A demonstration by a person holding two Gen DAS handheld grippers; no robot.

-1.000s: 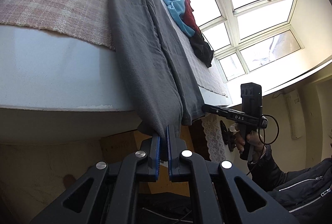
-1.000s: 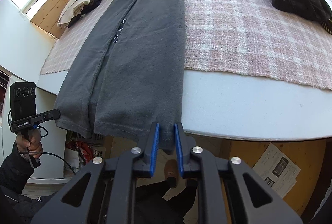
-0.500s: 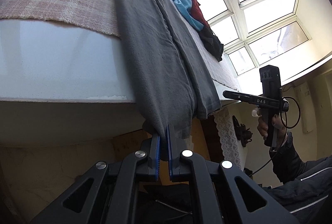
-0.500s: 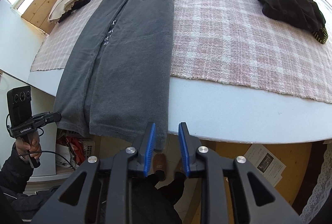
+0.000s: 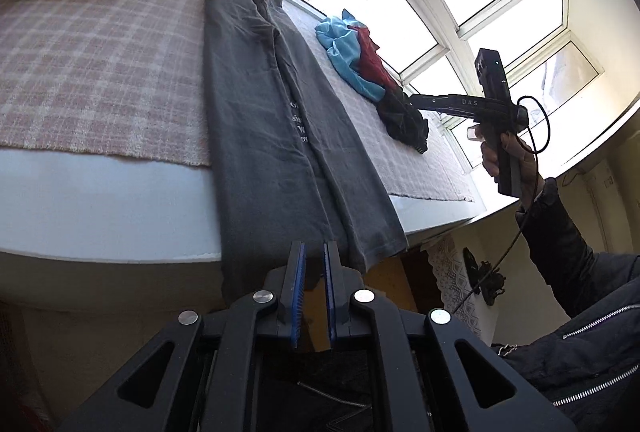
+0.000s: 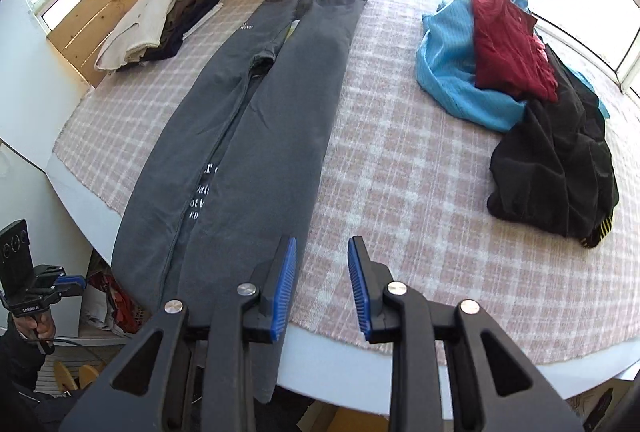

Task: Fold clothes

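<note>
Our right gripper (image 6: 322, 284) hovers with jaws apart over the table edge (image 6: 332, 388); our left gripper (image 5: 314, 292), jaws slightly parted, grips nothing. The grey trousers (image 6: 256, 135) lie flat along the checked cloth (image 6: 400, 167), cuffs overhanging. Beyond sits a clothes heap (image 6: 516, 87).

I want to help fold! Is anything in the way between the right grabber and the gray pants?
Nothing visible is. The right gripper hangs open just beside the gray pants, over the checked cloth. The pile of blue, red and black clothes lies off to the other side, apart from them.
</note>
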